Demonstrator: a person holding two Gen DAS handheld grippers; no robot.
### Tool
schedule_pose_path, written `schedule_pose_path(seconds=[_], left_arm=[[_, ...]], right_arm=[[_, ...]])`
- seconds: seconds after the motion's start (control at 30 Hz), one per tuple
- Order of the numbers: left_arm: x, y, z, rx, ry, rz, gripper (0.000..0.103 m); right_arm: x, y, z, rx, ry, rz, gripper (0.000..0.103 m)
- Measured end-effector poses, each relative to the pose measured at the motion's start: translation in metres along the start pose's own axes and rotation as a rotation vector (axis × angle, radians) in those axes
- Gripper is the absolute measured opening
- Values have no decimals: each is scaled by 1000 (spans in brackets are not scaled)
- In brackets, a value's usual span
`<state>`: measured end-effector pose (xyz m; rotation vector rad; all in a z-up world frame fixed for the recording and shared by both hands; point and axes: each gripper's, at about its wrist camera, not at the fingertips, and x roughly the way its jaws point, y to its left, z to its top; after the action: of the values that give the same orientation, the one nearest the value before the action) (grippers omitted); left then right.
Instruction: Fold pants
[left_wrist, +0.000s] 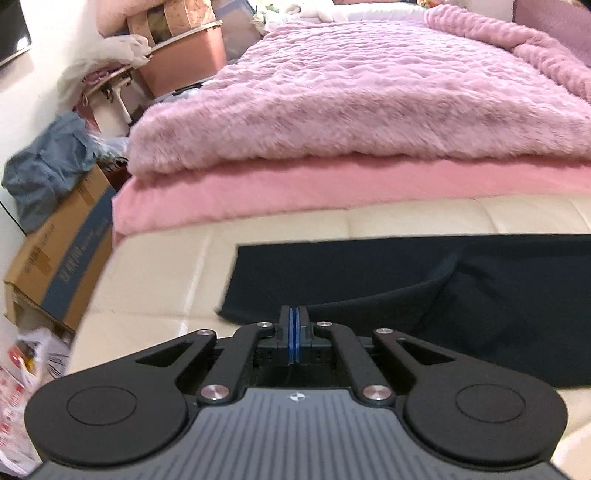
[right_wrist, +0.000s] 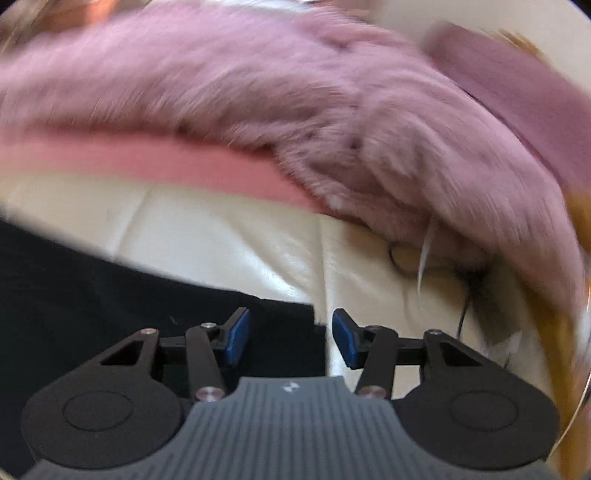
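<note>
Dark navy pants lie flat on a cream leather bench at the foot of a bed. In the left wrist view my left gripper is shut, its blue pads pressed together at the near edge of the pants; no cloth shows between them. In the right wrist view the pants fill the lower left, and my right gripper is open, its jaws straddling the right end corner of the pants over the bench. That view is motion blurred.
A fluffy pink blanket over a pink sheet covers the bed behind the bench. Cardboard boxes with blue-grey clothes on top stand at the left. A dark cable lies on the bench at the right.
</note>
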<state>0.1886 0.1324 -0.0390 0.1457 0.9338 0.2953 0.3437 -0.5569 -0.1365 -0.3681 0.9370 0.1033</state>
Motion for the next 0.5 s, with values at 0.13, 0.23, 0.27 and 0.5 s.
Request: schedule_pose_path(seconds=[0.13, 0.23, 0.27, 0.5], left_arm=[[13, 6, 19, 30, 22, 31, 0], [21, 6, 29, 55, 33, 51, 0], [23, 7, 33, 54, 36, 55, 0], [38, 13, 51, 68, 39, 63, 0]], right_arm=[[12, 11, 31, -407, 113, 89, 47], [26, 18, 48, -588, 221, 156, 43], [31, 19, 52, -621, 255, 178, 40], [63, 31, 62, -734, 417, 245, 17]])
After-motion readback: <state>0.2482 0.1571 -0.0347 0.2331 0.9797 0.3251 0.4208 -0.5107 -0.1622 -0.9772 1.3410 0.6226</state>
